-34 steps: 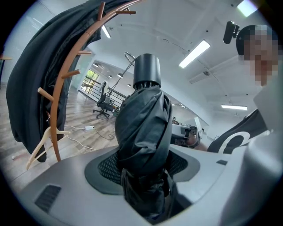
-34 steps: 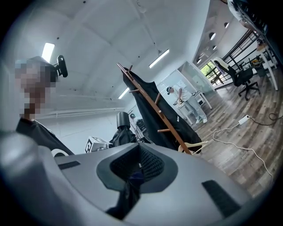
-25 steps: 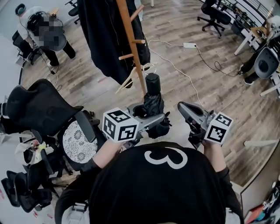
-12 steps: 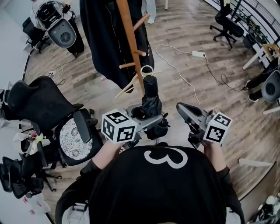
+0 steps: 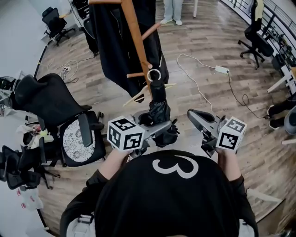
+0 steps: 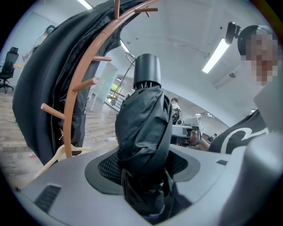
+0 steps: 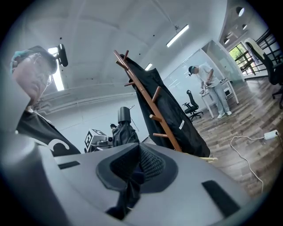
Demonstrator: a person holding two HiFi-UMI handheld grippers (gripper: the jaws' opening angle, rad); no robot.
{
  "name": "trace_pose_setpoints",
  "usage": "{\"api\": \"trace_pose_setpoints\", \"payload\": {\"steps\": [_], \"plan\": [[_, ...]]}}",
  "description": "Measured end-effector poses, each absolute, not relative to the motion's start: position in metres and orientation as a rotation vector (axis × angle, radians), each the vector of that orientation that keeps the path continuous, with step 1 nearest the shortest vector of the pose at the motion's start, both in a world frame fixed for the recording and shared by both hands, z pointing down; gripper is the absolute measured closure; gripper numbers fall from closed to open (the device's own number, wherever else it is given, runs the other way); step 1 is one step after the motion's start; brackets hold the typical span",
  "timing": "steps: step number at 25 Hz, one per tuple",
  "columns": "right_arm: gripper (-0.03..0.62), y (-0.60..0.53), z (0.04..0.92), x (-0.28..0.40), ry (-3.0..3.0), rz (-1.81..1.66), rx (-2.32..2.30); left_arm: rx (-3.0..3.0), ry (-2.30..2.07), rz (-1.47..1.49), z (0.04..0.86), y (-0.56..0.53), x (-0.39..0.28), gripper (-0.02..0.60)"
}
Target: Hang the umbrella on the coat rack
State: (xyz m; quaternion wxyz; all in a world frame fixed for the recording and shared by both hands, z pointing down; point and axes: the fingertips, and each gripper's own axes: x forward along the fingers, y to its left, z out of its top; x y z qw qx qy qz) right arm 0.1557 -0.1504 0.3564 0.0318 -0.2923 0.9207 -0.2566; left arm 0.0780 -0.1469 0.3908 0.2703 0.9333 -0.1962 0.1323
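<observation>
A folded black umbrella (image 5: 158, 110) stands upright between the jaws of my left gripper (image 5: 155, 123), which is shut on its bundled canopy. Its round black handle cap points up, close to the wooden coat rack (image 5: 134, 41). In the left gripper view the umbrella (image 6: 143, 128) fills the middle, with the left gripper (image 6: 146, 176) clamped around it and the rack (image 6: 70, 114) curving at the left. A black coat (image 5: 111, 51) hangs on the rack. My right gripper (image 5: 192, 115) is held to the right, apart from the umbrella; the right gripper (image 7: 137, 164) has its pads together, and the rack (image 7: 152, 108) stands ahead.
A light wooden hanger (image 5: 138, 95) dangles low on the rack beside the umbrella's top. Black office chairs (image 5: 51, 102) crowd the left, one with a patterned seat (image 5: 76, 146). A white cable and power strip (image 5: 222, 69) lie on the wood floor at the right. A person (image 5: 173, 9) stands beyond the rack.
The rack and coat have come closer, and the umbrella's top now sits just under the hanger by the pole. Both grippers look unchanged, the left still gripping the umbrella.
</observation>
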Motion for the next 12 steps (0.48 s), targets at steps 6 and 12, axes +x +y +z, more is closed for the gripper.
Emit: {"api": "trace_pose_setpoints", "payload": {"steps": [6,12], "plan": [[0.568,-0.153,0.362,0.161,2.887,-0.803,-0.799,2.501,-0.601,0.345,0.392,-0.150,0.083,0.308],[0.568,-0.161,0.373,0.160,2.892,-0.847,-0.776,2.493,-0.628,0.355,0.396,-0.157,0.083,0.308]]}}
